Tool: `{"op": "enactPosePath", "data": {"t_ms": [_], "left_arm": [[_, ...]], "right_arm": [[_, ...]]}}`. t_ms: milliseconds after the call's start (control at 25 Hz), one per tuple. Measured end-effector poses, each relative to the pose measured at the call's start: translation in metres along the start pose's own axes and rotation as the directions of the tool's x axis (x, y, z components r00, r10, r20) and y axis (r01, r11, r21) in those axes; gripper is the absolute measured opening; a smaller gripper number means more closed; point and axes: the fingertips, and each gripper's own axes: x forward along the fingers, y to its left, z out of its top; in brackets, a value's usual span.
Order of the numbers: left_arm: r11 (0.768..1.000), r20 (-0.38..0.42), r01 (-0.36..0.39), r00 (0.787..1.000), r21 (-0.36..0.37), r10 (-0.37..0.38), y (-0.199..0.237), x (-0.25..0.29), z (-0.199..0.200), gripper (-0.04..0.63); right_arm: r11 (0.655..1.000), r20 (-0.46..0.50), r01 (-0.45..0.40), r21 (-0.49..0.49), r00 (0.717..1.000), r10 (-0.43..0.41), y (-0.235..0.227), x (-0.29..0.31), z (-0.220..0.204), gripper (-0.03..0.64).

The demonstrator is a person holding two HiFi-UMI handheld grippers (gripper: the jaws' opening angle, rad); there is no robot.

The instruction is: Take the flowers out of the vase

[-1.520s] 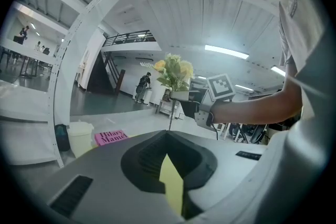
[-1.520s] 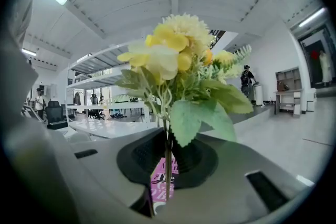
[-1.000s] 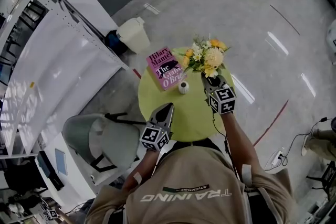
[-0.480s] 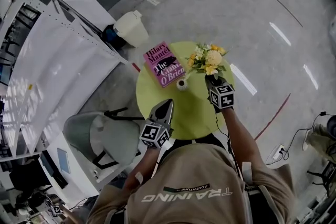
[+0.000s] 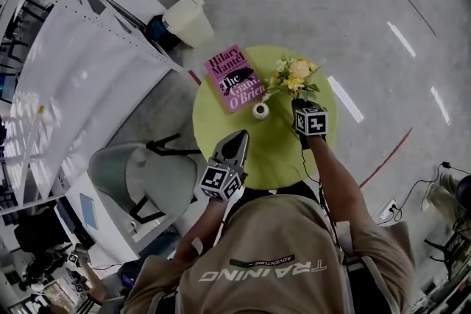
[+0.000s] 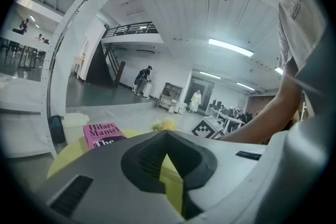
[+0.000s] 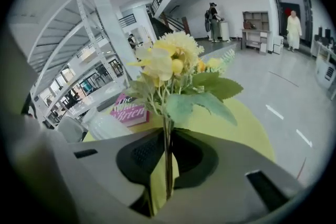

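A bunch of yellow and white flowers (image 5: pixel 296 74) is out of the small white vase (image 5: pixel 260 111), which stands upright on the round green table (image 5: pixel 272 154). My right gripper (image 5: pixel 298 104) is low over the table, right of the vase. In the right gripper view the green stems run between its pads (image 7: pixel 167 165), with the flowers (image 7: pixel 173 68) ahead and the vase (image 7: pixel 106 124) at the left. Those jaws have just been opening slightly, the stems still pinched. My left gripper (image 5: pixel 238 136) hovers at the table's near edge, shut and empty (image 6: pixel 167 165).
A pink book (image 5: pixel 235 77) lies on the table behind the vase. A white bin (image 5: pixel 189 20) stands on the floor beyond the table, a grey chair (image 5: pixel 143 187) at its left, and a white partition (image 5: pixel 81 77) further left. A cable and power strip (image 5: pixel 386 213) lie at the right.
My right gripper has come down toward the table with the flowers, tipping them forward and lower. My left gripper has edged slightly forward over the table's near edge.
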Motion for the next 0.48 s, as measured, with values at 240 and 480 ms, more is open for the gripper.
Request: {"op": "enactPosePath", "data": {"t_ms": [240,480], "left_arm": [[0.999,-0.008,-0.037,0.999,-0.016,0.037,0.013,0.000,-0.004,0.002],[0.999,-0.012,-0.044,0.999,-0.026,0.044,0.018,-0.001,-0.011,0.002]], "right_arm": [[0.999,-0.075,0.040,0.014,0.996,-0.039,-0.008,0.022,-0.014,0.074],[0.992,-0.066,0.110,-0.064,0.991,-0.114,-0.009,0.023,-0.017,0.176]]}}
